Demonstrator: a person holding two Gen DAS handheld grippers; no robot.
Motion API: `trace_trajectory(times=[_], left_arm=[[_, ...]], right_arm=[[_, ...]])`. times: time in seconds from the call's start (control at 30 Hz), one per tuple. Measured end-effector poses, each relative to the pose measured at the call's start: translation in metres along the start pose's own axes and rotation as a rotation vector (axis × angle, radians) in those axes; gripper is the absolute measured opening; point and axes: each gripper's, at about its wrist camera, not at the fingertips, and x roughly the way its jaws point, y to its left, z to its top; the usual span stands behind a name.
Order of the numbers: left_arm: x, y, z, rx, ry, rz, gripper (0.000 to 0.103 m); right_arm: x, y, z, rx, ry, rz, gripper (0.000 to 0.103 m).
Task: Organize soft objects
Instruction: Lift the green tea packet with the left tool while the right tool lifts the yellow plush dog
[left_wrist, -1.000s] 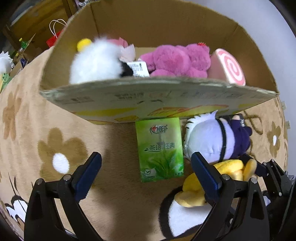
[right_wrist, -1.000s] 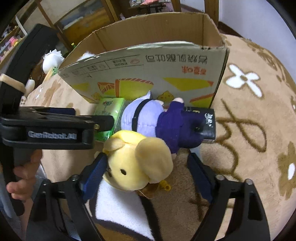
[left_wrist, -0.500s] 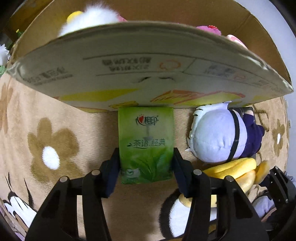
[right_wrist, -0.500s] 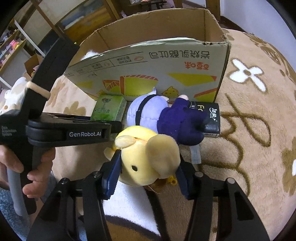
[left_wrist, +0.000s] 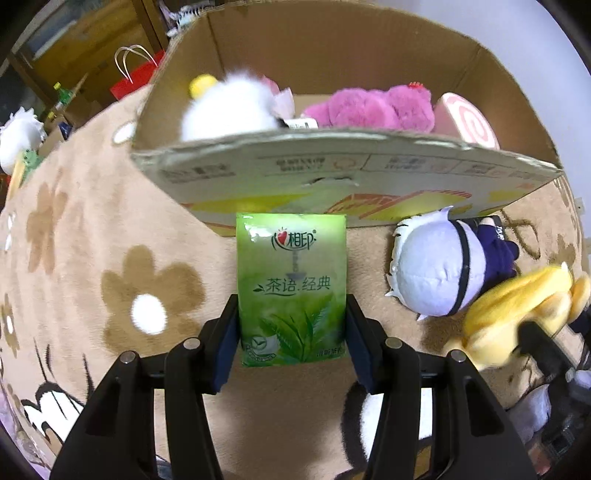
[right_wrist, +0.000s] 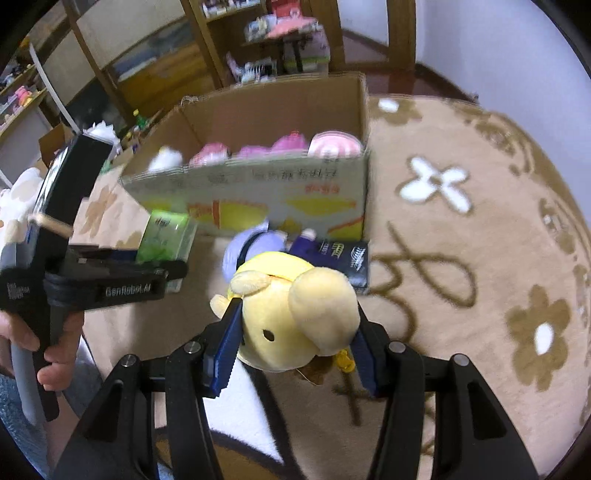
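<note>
My left gripper is shut on a green tissue pack and holds it above the rug, in front of the cardboard box. My right gripper is shut on a yellow plush dog and holds it lifted off the rug. A white-haired doll in purple clothes lies on the rug by the box's front wall. Inside the box lie a white fluffy plush, a pink plush and a pink swirl cushion.
A dark tissue pack lies by the box's right corner next to the doll. The brown flowered rug spreads to the right. Wooden shelves and a red bag stand behind the box.
Both grippers went from open to shut on their objects. The left has lifted the green pack and the right has lifted the yellow dog, so the box's inside shows again.
</note>
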Motion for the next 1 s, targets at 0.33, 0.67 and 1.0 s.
trace_trajectory(times=[0.33,0.67,1.0], left_arm=[[-0.065,0.003,-0.040,-0.031,-0.156,-0.003,0.051],[-0.135,0.019,-0.042,-0.084,-0.411,0.038,0.051],[-0.186,0.021,-0.044,-0.109,-0.654,0.136,0.051]], right_arm=[[-0.042,0.006,0.014,-0.023,-0.174,-0.045,0.057],[-0.083,0.015,0.018,-0.041,-0.333,-0.076,0.057],[-0.119,0.023,0.034,-0.061,-0.479,-0.103,0.057]])
